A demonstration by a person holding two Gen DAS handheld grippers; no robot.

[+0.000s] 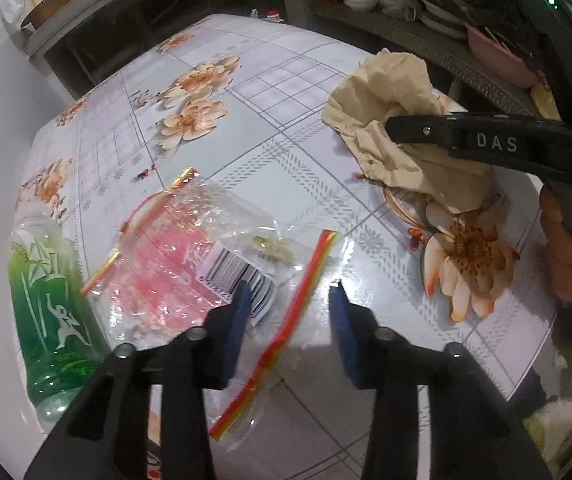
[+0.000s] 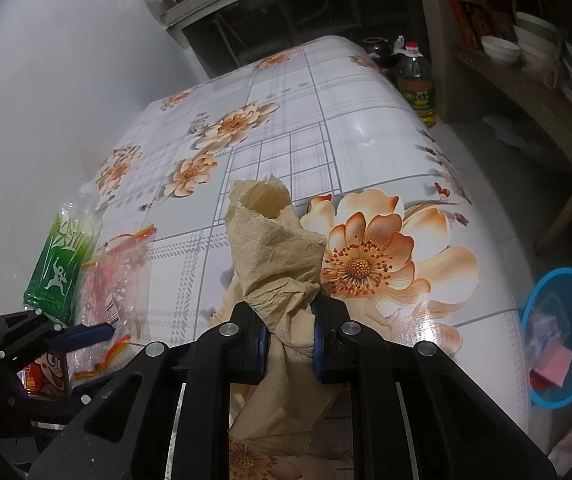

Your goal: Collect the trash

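We are partway through. Our right tool [image 2: 289, 342] is clamped on the crumpled brown paper towel [image 2: 276, 248], which stands up from the desk [image 2: 366, 132] beside the big printed flower; whether it is fully lifted clear we cannot tell. The blue basket [image 2: 562, 336] on the floor to the right of the desk already holds some pink scraps, so we judge that is where the towel should go.

Our left tool [image 1: 290, 300] hangs with its jaws apart over the clear zip bag [image 1: 222, 264], one blue pad above the barcode label, nothing gripped. Left of the zip bag lies the green plastic bottle [image 1: 52, 312], and a red snack packet [image 2: 44, 372] sits near it. These three are not yet collected.
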